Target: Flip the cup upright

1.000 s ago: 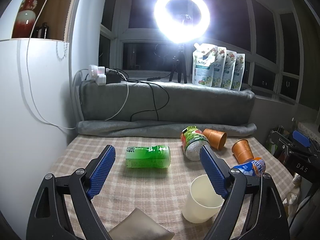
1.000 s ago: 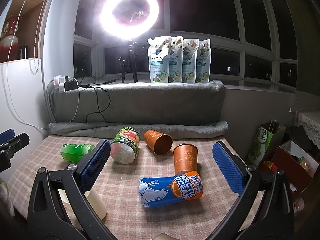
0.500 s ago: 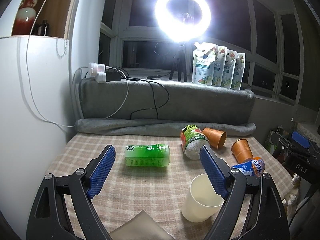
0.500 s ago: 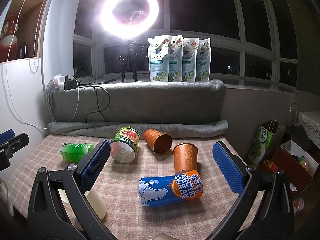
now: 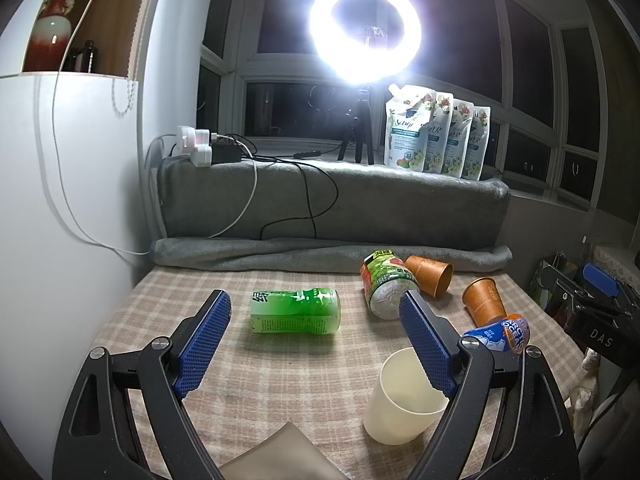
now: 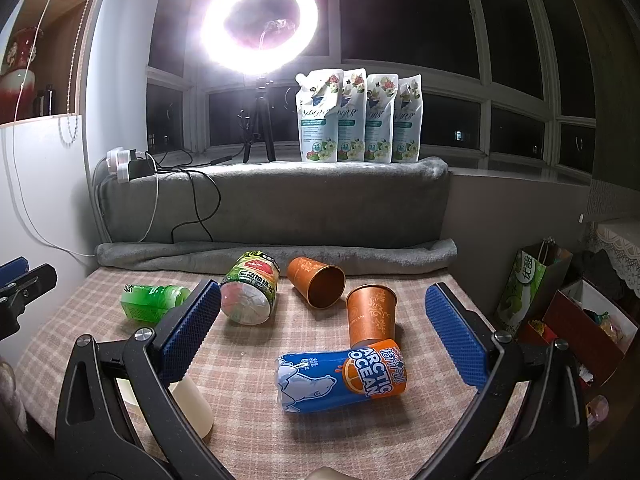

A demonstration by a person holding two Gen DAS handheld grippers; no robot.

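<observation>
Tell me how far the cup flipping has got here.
Done: the cream plastic cup and one copper-orange cup stand upright. In hand: nothing; the left gripper and right gripper are open and empty. Left: the other copper-orange cup lies on its side.

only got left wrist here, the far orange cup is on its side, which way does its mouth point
Observer: The far orange cup has its mouth turned toward the right gripper, so the right wrist view looks into it.
Operator: is that gripper open
Observer: Yes, it is wide open, with nothing between its fingers.
Operator: my finger hides most of the blue can, how does it lie
Observer: The blue can lies on its side in front of the near orange cup and hides that cup's base.
</observation>
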